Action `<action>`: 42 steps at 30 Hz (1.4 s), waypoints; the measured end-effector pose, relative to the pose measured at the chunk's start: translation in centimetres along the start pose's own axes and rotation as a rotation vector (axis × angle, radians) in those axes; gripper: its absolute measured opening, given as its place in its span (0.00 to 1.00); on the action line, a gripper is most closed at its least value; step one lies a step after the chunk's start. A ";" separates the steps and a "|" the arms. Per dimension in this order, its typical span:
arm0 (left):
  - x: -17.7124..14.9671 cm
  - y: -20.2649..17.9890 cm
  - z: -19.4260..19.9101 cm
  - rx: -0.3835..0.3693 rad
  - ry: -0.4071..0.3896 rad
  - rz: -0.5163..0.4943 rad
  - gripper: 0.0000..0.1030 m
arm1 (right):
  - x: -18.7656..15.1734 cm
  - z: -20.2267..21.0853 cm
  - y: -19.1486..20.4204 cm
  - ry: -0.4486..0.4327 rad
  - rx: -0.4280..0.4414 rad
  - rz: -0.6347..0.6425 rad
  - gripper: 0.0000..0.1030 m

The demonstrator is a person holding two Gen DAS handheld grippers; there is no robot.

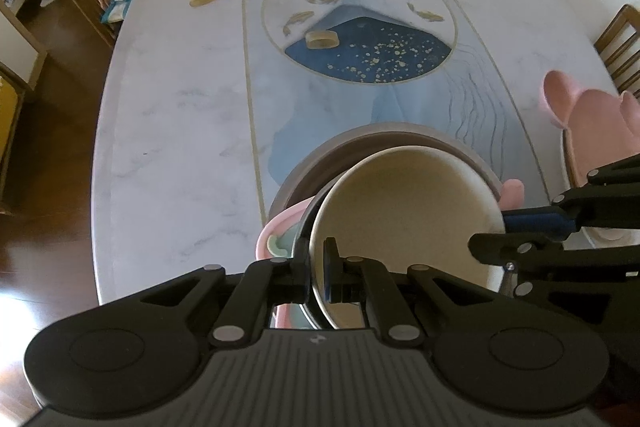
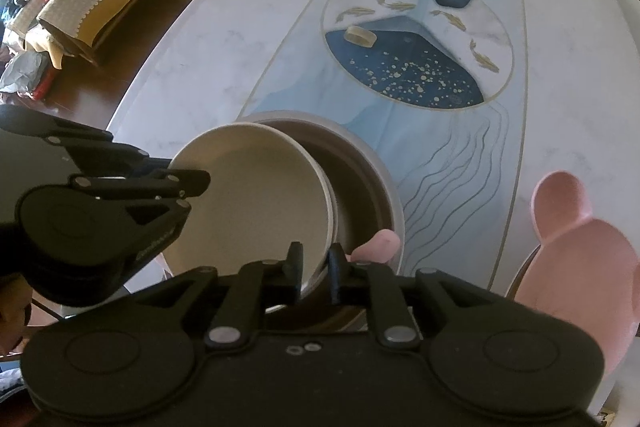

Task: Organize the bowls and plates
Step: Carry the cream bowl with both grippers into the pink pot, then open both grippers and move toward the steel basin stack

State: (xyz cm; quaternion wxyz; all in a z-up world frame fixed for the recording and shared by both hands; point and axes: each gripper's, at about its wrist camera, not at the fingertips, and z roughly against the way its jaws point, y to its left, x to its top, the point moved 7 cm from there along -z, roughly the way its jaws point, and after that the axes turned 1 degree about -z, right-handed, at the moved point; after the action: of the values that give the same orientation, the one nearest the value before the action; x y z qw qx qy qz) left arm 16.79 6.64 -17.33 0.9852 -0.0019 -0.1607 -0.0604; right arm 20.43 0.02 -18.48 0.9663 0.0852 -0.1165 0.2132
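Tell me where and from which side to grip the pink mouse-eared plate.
Grip the pink mouse-eared plate by its thin near rim, coming steeply from above with one finger inside and one outside. It lies flat on the marble table, so only the edge offers purchase; the ears point away.

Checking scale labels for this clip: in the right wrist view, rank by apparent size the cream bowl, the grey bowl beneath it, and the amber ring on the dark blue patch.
1. Grey bowl, widest rim, though partly covered.
2. Cream bowl, slightly smaller, nearer the camera.
3. Amber ring, far smaller; it lies farther away.
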 end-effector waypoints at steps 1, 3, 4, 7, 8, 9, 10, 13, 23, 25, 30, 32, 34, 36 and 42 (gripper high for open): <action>0.0 0.1 0.0 -0.006 0.000 0.004 0.05 | 0.0 0.0 0.0 -0.001 0.003 -0.002 0.17; -0.1 0.1 0.0 -0.011 -0.005 0.001 0.05 | -0.1 0.2 -0.1 -0.005 0.012 -0.006 0.20; -0.2 0.0 0.0 -0.010 -0.008 -0.008 0.05 | -0.1 0.3 -0.2 -0.008 0.015 -0.009 0.20; -0.2 -0.1 0.0 -0.016 -0.010 -0.024 0.09 | -0.2 0.6 -0.2 -0.022 0.025 -0.014 0.23; -0.3 -0.1 0.0 -0.023 -0.010 -0.025 0.11 | -0.1 0.7 -0.3 -0.029 0.028 -0.017 0.25; -0.3 -0.1 0.1 -0.028 -0.012 -0.026 0.12 | -0.1 0.9 -0.3 -0.035 0.032 -0.021 0.27; -0.3 -0.1 0.1 -0.031 -0.014 -0.028 0.13 | -0.1 1.1 -0.3 -0.042 0.035 -0.025 0.27; -0.3 -0.3 0.3 -0.038 -0.024 -0.040 0.18 | 0.0 1.8 -0.4 -0.064 0.043 -0.033 0.27; -0.4 -1.2 2.4 -0.049 -0.085 -0.043 0.53 | -0.2 4.5 -2.0 -0.110 0.087 -0.028 0.33; -0.4 -1.4 3.0 -0.036 -0.093 -0.030 0.54 | -0.5 5.1 -2.6 -0.123 0.097 -0.019 0.34; -0.8 -2.4 4.8 0.002 -0.126 0.004 0.55 | -1.4 6.9 -4.3 -0.157 0.119 -0.004 0.38; -1.0 -2.8 5.3 0.012 -0.135 0.022 0.55 | -1.9 7.4 -4.8 -0.167 0.126 -0.003 0.39; -1.3 -3.4 6.0 0.017 -0.147 0.037 0.55 | -2.5 7.8 -5.4 -0.171 0.134 0.000 0.40; -1.4 -3.9 6.7 0.035 -0.167 0.040 0.55 | -2.9 8.2 -5.7 -0.182 0.137 0.005 0.42; -1.5 -5.1 8.7 0.029 -0.237 0.076 0.72 | -4.4 9.7 -6.4 -0.215 0.150 0.014 0.48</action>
State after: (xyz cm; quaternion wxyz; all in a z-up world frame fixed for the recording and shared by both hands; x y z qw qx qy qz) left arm 12.07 1.99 -9.61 0.9607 -0.0007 -0.2768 -0.0202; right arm 17.51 -9.53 -11.07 0.9376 0.1789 -0.2036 0.2179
